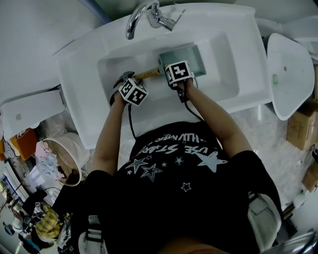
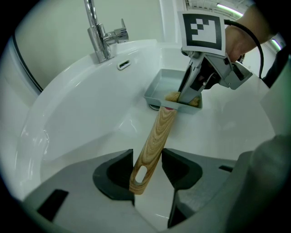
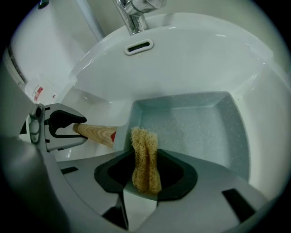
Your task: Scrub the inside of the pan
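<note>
Head view: glossy white sink (image 1: pixel 248 59), with the square grey pan (image 1: pixel 188 53) at the basin's 12 o'clock below the chrome tap (image 1: pixel 144 15). The basin is bare toward 3 o'clock.

Left gripper view: left gripper (image 2: pixel 148 160) clamps the smooth wooden handle (image 2: pixel 157 136).

Right gripper view: right gripper (image 3: pixel 145 159) pinches a coarse, folded tan sponge (image 3: pixel 144 150) at the speckled pan's 7 o'clock rim.

White washbasin (image 1: pixel 75 87), chrome tap (image 1: pixel 138 16), cardboard boxes (image 1: pixel 301 130) beside
</note>
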A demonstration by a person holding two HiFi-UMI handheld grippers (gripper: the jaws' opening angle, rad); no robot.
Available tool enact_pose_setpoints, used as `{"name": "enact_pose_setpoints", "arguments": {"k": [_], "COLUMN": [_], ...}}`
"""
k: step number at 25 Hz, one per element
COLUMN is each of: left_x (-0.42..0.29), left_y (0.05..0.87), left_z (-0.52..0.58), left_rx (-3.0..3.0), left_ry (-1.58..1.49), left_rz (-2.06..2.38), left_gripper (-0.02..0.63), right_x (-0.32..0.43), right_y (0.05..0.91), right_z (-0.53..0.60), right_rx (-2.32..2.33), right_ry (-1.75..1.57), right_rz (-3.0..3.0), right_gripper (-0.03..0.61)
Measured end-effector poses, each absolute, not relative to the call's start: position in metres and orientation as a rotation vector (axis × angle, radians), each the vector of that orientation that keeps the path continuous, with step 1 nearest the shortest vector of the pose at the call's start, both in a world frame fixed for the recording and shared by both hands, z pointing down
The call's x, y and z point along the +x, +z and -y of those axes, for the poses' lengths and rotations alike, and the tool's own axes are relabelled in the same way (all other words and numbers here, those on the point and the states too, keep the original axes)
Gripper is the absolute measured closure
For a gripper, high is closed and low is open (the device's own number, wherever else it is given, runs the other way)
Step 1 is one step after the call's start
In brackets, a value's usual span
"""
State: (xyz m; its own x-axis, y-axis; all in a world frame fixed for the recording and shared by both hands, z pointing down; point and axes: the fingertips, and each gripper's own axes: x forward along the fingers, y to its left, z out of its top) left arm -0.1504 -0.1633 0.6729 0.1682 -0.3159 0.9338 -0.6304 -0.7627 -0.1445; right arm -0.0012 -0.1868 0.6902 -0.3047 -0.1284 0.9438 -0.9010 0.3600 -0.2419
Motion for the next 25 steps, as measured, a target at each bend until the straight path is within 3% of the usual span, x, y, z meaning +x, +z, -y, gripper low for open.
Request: {"name": "enact_pose_setpoints", "arguments": {"k": [25], "left_x": [-0.151], "left_y": [0.673], "left_z": [0.164], "left_rx": [2.176], "left_ry": [1.616], "left_rz": [0.917], "left_gripper": [0.411], "right_x": [0.082], "right_y": [0.688], "right_z": [0.211], "right_rx": [1.074], "right_ry": [0.948], "right_rz": [1.618], "right_gripper": [0.422]}}
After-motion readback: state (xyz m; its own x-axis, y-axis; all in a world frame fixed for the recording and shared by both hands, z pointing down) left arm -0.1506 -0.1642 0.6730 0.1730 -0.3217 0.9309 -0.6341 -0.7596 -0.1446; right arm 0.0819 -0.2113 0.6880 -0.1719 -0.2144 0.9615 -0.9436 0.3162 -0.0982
